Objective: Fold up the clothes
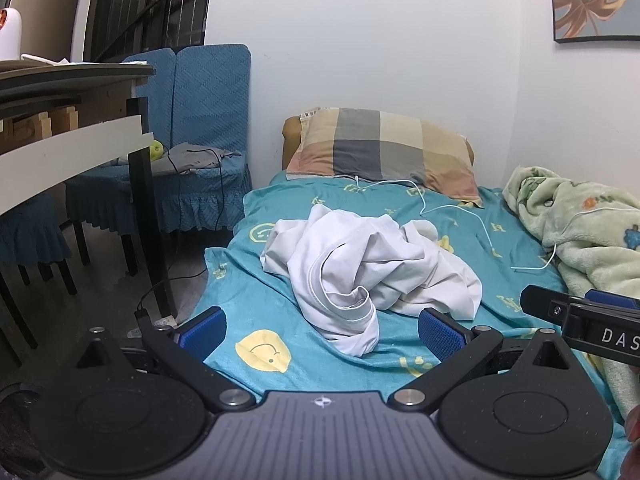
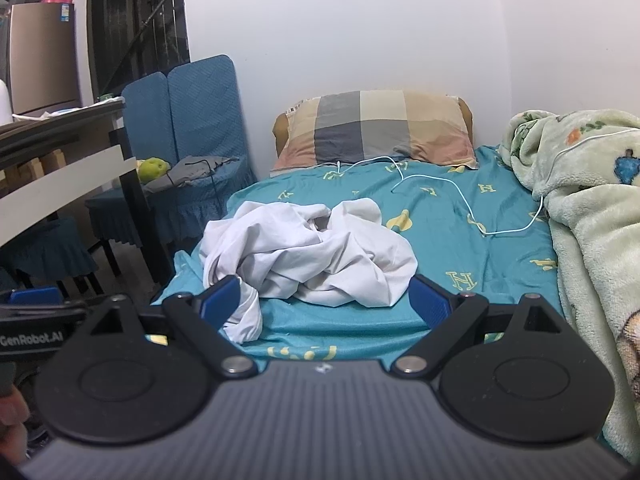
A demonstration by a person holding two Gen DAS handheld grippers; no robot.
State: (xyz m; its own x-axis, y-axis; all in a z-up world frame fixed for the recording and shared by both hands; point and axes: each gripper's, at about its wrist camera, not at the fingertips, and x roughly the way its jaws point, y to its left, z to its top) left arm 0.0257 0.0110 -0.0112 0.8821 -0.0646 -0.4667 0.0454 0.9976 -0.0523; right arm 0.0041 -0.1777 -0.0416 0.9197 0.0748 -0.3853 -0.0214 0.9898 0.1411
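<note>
The white garment (image 1: pixel 360 268) lies crumpled mid-bed on the teal sheet (image 1: pixel 460 340), nearer its left edge. My left gripper (image 1: pixel 320 330) and right gripper (image 2: pixel 326 300) both hover spread wide, empty. I'd find a hem first, then spread rightward, staying clear of the white cable (image 2: pixel 460 196) and fleece blanket (image 2: pixel 592 220).
</note>
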